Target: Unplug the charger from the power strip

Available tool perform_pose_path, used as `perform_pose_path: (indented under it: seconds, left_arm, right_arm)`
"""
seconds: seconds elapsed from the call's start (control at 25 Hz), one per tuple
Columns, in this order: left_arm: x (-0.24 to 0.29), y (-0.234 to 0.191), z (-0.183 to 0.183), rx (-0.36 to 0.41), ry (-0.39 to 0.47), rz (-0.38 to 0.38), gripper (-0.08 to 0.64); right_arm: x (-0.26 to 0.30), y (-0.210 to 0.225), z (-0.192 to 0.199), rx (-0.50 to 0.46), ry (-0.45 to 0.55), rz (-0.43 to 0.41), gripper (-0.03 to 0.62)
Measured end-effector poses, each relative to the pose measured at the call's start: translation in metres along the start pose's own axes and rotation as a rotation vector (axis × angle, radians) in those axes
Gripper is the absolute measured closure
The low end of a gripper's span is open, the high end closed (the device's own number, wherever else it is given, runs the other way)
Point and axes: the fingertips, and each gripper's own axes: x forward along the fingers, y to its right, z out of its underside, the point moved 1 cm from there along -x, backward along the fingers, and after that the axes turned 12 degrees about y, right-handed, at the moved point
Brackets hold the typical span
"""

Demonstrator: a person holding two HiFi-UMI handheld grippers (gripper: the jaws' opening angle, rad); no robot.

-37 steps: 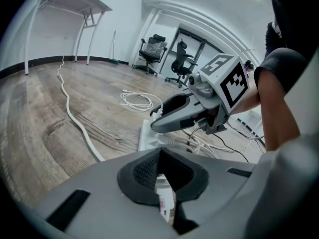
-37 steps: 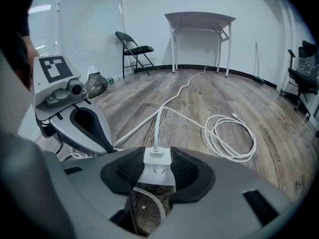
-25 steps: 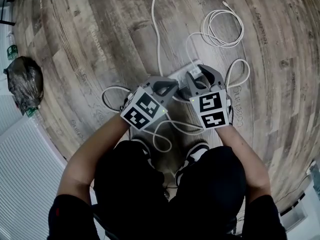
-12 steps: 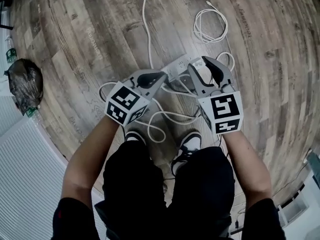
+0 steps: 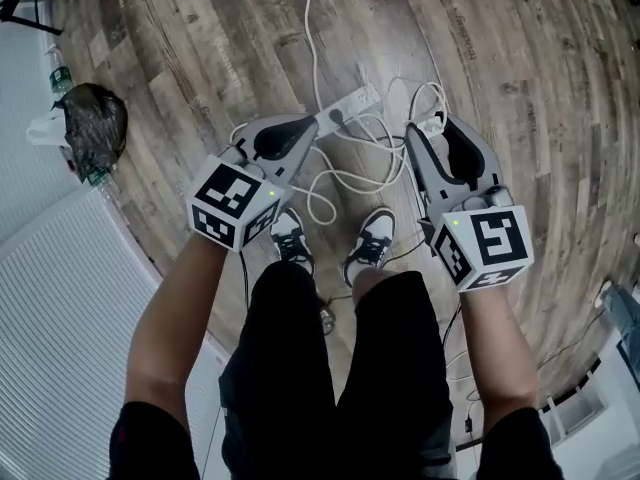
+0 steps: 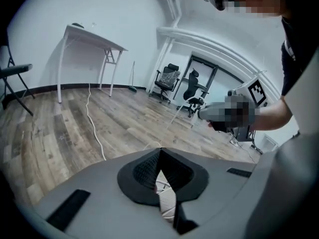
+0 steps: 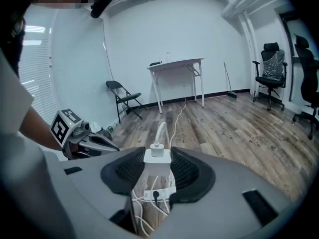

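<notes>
White charger [image 7: 157, 158] sat clamped between the right gripper's [image 5: 436, 132] wide jaws, lifted clear of the power strip [image 5: 348, 102] on the wooden floor [image 5: 200, 48]. A second earlier it had been down at the strip. The left gripper [image 6: 159, 156], closed and empty, had risen too.

Wood-plank floor [image 5: 170, 58] throughout. Dark crumpled bag [image 5: 95, 128] lies by the wall, a bottle [image 5: 58, 76] just beside it. White table [image 7: 175, 63], black folding chair [image 7: 121, 99] and office chair [image 7: 269, 66] stand near the far walls.
</notes>
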Motion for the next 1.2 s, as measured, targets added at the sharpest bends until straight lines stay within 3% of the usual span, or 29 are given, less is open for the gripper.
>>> perform_pose_path:
  seconds: [0.4,0.6,0.68,0.96,1.2]
  left_arm:
    - [-0.173,0.100,-0.203,-0.132,0.120,-0.123,0.541]
    - [-0.256,0.145,-0.313,-0.044,0.218,-0.193,0.541]
    - [-0.285,0.157,-0.347,-0.049,0.263,-0.223,0.541]
    - [-0.354,0.204,-0.438,-0.059,0.349,-0.282,0.541]
    - [-0.390,0.243,-0.500,0.022,0.385,-0.278,0.541]
  right_arm:
    - [-0.132,-0.113,-0.198,0.080,0.065,-0.088,0.422]
    - [-0.189,-0.145,-0.301,0.125,0.156,-0.067,0.422]
    - [-0.205,-0.157,-0.333,0.125,0.189,-0.066,0.422]
    - [-0.267,-0.190,-0.430,0.083,0.291,-0.084,0.422]
    - [-0.314,-0.200,-0.510,0.024,0.358,-0.092,0.422]
